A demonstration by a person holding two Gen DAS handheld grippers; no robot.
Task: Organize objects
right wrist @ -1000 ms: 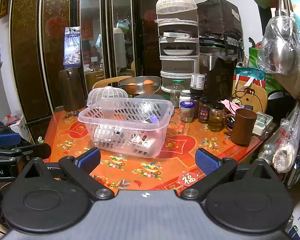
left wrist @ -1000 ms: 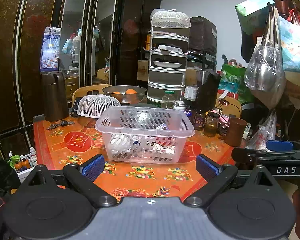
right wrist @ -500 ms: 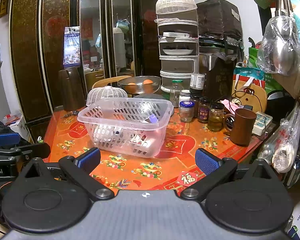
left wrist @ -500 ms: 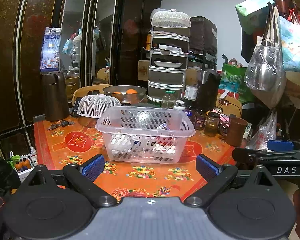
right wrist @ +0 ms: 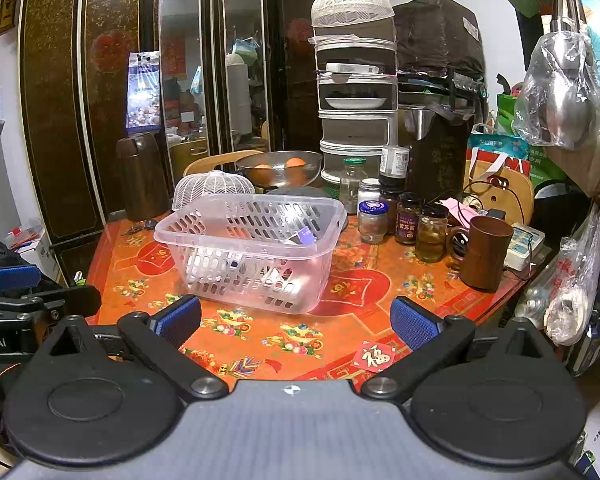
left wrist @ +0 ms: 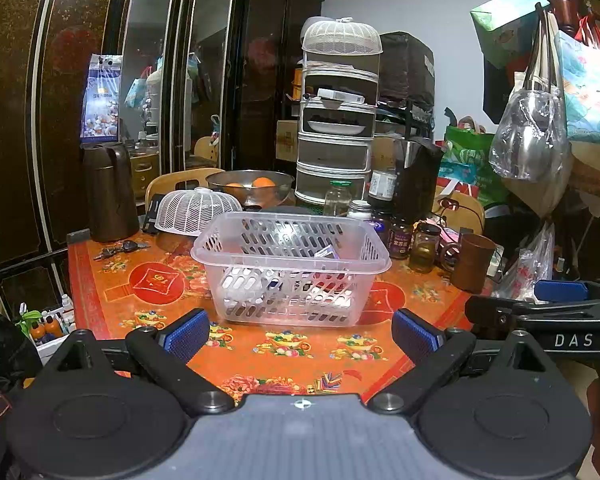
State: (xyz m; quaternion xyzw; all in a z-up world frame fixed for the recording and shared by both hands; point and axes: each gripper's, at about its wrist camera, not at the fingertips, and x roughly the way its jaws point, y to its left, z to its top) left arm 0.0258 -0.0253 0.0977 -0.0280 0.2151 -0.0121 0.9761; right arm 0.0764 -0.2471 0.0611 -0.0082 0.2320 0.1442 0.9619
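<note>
Straight ahead of both wide-open, empty grippers, the clear basket [left wrist: 290,268] sits mid-table with its long side facing them, centred before the left gripper [left wrist: 300,336] and left of the right gripper [right wrist: 296,322].

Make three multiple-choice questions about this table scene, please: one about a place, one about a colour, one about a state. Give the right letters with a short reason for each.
1. Where is the brown mug?
A. inside the basket
B. on the table, right of the jars
C. on the chair

2. What colour are the pads on the jaws of the right gripper?
A. blue
B. green
C. white

3. How do the jaws of the left gripper stand?
A. shut on the basket
B. shut on a jar
C. open, holding nothing

Answers:
1. B, the mug stands on the orange tablecloth beside the jars.
2. A, both pads are blue.
3. C, the jaws are wide apart, short of the clear basket.
</note>
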